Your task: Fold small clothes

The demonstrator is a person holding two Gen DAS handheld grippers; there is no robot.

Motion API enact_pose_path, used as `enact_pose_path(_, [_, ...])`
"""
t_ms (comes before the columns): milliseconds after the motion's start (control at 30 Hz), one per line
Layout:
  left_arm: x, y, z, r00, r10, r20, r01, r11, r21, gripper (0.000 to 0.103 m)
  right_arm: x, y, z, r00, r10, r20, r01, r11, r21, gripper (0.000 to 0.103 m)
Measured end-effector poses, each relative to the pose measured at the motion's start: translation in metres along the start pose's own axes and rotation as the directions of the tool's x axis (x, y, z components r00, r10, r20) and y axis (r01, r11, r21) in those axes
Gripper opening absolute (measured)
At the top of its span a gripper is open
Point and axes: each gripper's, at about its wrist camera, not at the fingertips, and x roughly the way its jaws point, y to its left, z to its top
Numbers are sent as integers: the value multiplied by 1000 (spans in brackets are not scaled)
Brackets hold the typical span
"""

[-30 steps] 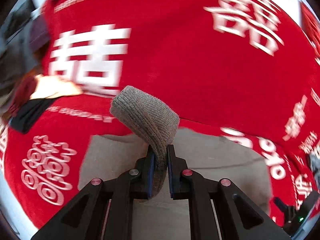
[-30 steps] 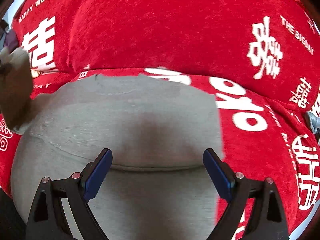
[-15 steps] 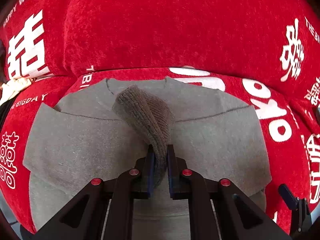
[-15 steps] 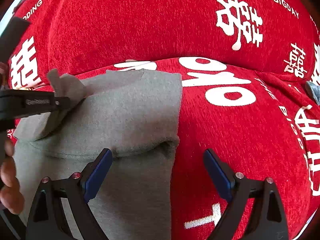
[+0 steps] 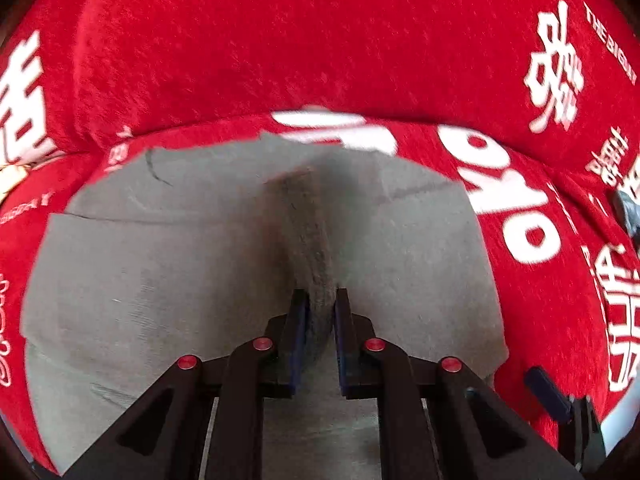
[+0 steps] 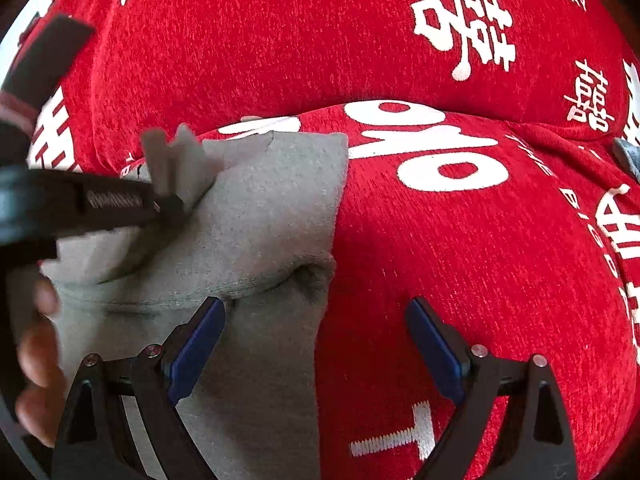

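A small grey garment [image 5: 160, 288] lies flat on a red cloth; it also shows in the right wrist view [image 6: 272, 216]. My left gripper [image 5: 320, 308] is shut on the garment's ribbed grey cuff [image 5: 308, 224], holding the sleeve low over the middle of the garment. In the right wrist view the left gripper [image 6: 168, 204] reaches in from the left with the cuff [image 6: 172, 160] in its tip. My right gripper [image 6: 316, 340] is open and empty, hovering over the garment's right edge, with one blue pad [image 6: 196, 344] above the grey fabric.
The red cloth [image 6: 460, 240] with white characters and letters covers a sofa seat and a backrest [image 5: 300, 40] behind it. A person's hand [image 6: 36, 364] shows at the left edge of the right wrist view. A small grey-blue object [image 5: 624, 208] lies at the far right.
My left gripper has carried the cuff from the left over the garment and lowered it toward the middle. The right gripper has shifted right, to the garment's right edge.
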Motion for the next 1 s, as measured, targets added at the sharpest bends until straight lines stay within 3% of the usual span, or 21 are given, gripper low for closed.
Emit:
enact_pose_path(33, [1,-1,-1,1000,-8,-9,8,1000,16,59,-1,-1,0,1000,1,-1,-1,1000,4,94])
enact_pose_path(100, [-9,4,-2,1000,-26,16,26,999,20,77,-6,-2,1,1000,0,2,0,1000,4,94])
enact_pose_path(167, [-23,13,-1,998,-50,44,49,999,18,77,-12,-2,2,1000,-3,13,3,1000,-2,94])
enact_pose_path(233, [-39,30,0,992,-118,44,117,993,25,77,-18,-2,5,1000,6,24,-6,1000,-4,94])
enact_pose_path(333, [-55,67,-6,987,-138,77,139,990,-10,77,-24,3,11,998,42,38,-41,999,-12,94])
enact_pose_path(433, [-57,112,-16,993,-64,102,71,995,-73,77,-21,16,21,995,97,32,-97,995,-12,94])
enact_pose_path(533, [-47,158,-25,997,-19,74,32,983,-183,77,-11,29,27,989,148,14,-149,989,12,94])
enact_pose_path(700, [-30,201,-37,998,9,58,7,960,-280,77,16,47,41,996,86,-10,-86,996,-1,94])
enact_pose_path(800, [-23,201,-41,997,35,71,-17,970,-242,77,46,50,50,995,61,-78,-59,998,17,91])
enact_pose_path(900, [-19,189,-44,994,88,71,-76,985,-155,77,56,64,52,996,-19,-84,12,996,-84,46])
enact_pose_path(933, [-21,187,-45,994,83,71,-72,987,-146,77,53,67,54,996,-6,-84,-2,995,-100,10])
enact_pose_path(1000, [-28,194,-45,996,23,84,-9,985,-170,77,39,68,56,998,18,-56,-24,994,-105,8])
